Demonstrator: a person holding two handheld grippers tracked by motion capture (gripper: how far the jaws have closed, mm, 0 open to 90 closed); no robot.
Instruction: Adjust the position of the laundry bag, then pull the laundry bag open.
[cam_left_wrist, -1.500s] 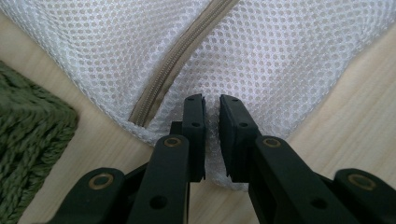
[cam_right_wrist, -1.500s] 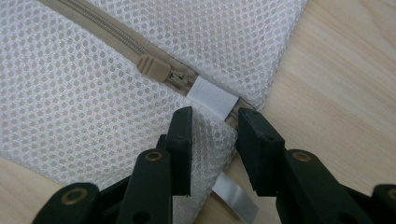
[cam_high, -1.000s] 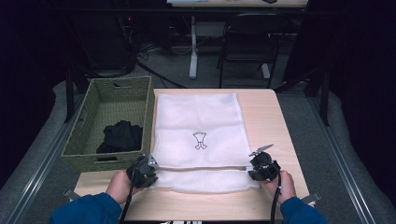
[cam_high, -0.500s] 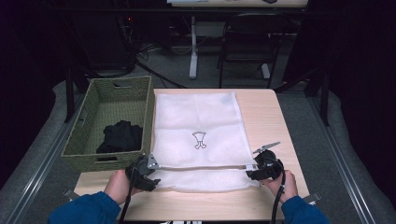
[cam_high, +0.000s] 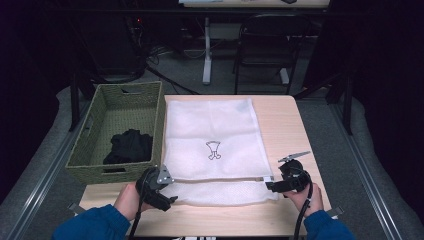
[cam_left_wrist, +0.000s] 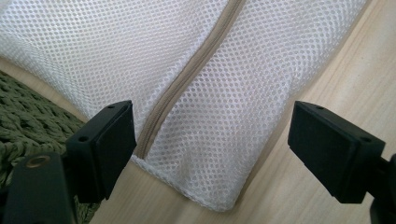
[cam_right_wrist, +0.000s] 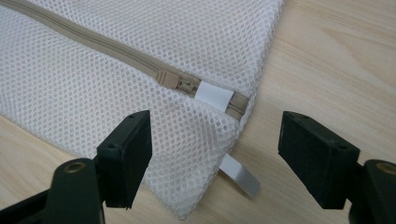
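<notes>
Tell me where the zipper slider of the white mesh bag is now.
The zipper slider is at the right end of the mesh bag, near its front right corner, just ahead of the open right gripper in the right gripper view.

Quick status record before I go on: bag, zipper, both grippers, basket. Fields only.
mesh bag: white, flat on the table, zipper edge nearest the person
zipper slider: at the bag's right end, beside a white tab
left gripper: open, jaws astride the bag's left corner
right gripper: open, jaws astride the bag's right corner
basket: left of the bag, holds dark cloth
</notes>
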